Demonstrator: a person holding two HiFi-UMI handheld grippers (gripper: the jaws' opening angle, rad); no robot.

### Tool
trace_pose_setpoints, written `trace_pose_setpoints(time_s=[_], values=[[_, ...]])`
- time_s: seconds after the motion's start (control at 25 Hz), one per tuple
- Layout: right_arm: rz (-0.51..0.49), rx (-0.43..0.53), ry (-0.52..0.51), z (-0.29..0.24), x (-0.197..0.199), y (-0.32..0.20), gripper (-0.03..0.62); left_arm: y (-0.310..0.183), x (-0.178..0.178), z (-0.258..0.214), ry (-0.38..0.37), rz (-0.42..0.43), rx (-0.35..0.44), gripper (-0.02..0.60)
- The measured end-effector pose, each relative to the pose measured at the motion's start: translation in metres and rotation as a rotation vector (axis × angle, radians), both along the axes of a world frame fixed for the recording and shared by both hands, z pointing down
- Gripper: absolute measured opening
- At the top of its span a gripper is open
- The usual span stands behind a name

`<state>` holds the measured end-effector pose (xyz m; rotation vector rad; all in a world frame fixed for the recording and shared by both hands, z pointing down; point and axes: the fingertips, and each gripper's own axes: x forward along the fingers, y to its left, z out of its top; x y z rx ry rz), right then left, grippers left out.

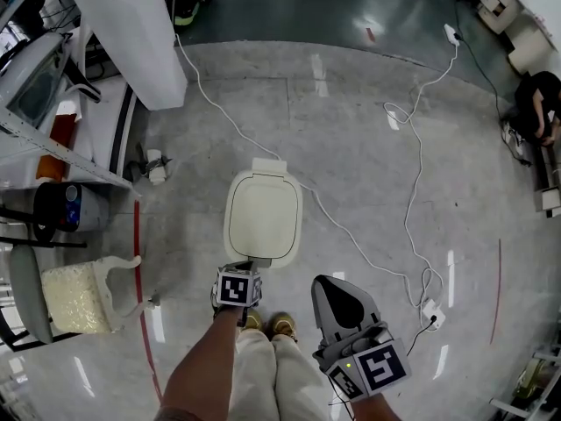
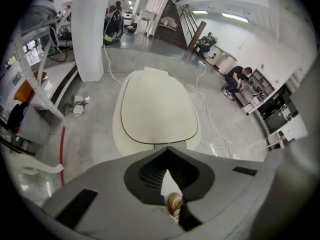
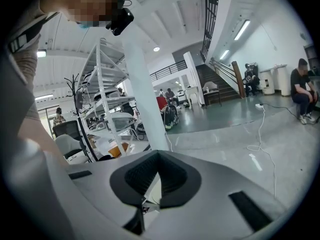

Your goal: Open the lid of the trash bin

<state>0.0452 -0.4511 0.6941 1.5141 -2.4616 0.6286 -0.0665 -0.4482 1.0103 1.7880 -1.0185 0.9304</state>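
On the grey floor [image 1: 368, 147] just beyond your shoes [image 1: 282, 325], cream rounded plastic trash bin [image 1: 263, 213], lid [image 2: 157, 109] down, left tool [image 1: 248, 268] at its near edge, jaws together, empty, right tool [image 1: 327, 281] nearer right, likewise pinched closed.

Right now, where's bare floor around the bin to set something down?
Bare floor beyond the trash bin, between the long cable and the looped cable. Also a strip left of it, up to the red line. On its right the long cable runs close. Far left is crowded: chair, shelving.
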Motion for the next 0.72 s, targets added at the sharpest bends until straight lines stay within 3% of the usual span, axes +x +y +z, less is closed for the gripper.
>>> trace_pose_setpoints(time_s=[0.52, 0.72], values=[[-0.009, -0.024, 0.0, 0.017, 0.004, 0.008, 0.032, 0.007, 0.002, 0.024, -0.052, -0.021, -0.003, -0.002], [-0.015, -0.016, -0.001, 0.014, 0.004, 0.011, 0.032, 0.009, 0.004, 0.022, -0.036, -0.022, -0.006, 0.0]])
